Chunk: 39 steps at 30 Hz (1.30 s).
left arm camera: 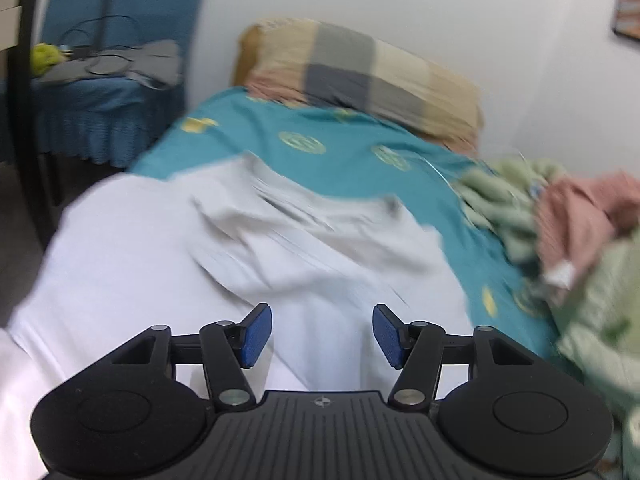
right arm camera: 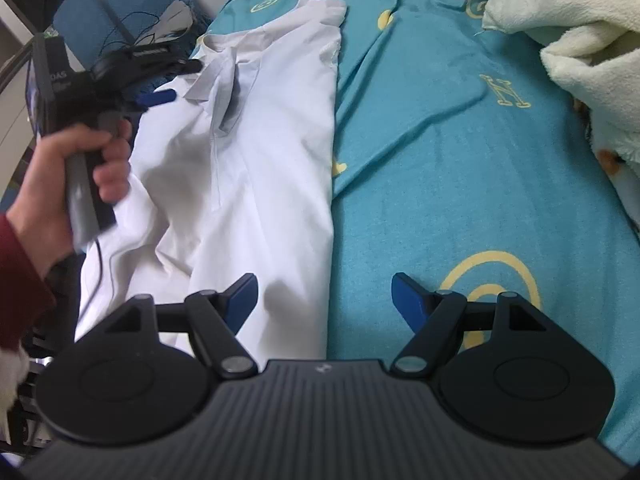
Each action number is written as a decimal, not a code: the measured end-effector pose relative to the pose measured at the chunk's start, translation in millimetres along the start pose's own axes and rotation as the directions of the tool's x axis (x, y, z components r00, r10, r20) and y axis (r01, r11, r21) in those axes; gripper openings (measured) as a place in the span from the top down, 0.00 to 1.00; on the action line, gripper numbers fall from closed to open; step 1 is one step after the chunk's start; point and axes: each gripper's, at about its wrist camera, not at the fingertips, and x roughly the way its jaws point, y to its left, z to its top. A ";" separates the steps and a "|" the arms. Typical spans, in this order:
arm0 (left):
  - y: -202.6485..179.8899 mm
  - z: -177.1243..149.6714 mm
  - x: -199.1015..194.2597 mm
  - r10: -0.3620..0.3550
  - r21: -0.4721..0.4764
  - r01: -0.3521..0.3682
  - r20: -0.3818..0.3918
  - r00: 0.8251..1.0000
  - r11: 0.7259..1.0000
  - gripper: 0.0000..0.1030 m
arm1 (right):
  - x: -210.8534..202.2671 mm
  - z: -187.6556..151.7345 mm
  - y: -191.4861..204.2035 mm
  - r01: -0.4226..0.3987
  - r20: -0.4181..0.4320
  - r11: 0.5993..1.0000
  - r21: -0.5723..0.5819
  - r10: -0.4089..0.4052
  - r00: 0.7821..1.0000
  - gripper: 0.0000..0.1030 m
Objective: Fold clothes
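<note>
A white collared shirt lies on the teal bed sheet, folded lengthwise with a straight edge on its right side. In the left wrist view the shirt fills the foreground, blurred. My left gripper is open and empty just above the shirt. It also shows in the right wrist view, held by a hand over the shirt's collar side. My right gripper is open and empty, straddling the shirt's right edge near its lower end.
A plaid pillow lies at the head of the bed. A pile of green and pink clothes lies at the right; a pale fleece shows there too. A blue chair with cables stands left of the bed.
</note>
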 end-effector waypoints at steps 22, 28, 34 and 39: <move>46.3 -25.3 -9.4 0.155 -0.166 -0.169 -0.098 0.983 0.971 0.94 | -3.7 -1.1 -6.2 -0.015 0.023 1.000 0.020 0.015 1.000 0.27; 25.4 -32.8 -55.5 0.172 -0.056 -0.175 -0.054 0.984 0.983 0.81 | -8.7 0.0 -3.3 -0.033 0.064 0.999 -0.008 0.033 0.997 0.27; 3.1 -58.4 -155.2 0.160 0.007 -0.160 0.011 0.987 0.987 0.49 | -27.4 -2.2 9.6 -0.108 0.160 0.991 -0.073 0.118 0.980 0.27; -14.6 -81.5 -241.2 0.149 0.049 -0.152 0.068 0.987 0.987 0.26 | -44.0 -6.1 24.0 -0.131 0.220 0.980 -0.152 0.163 0.962 0.27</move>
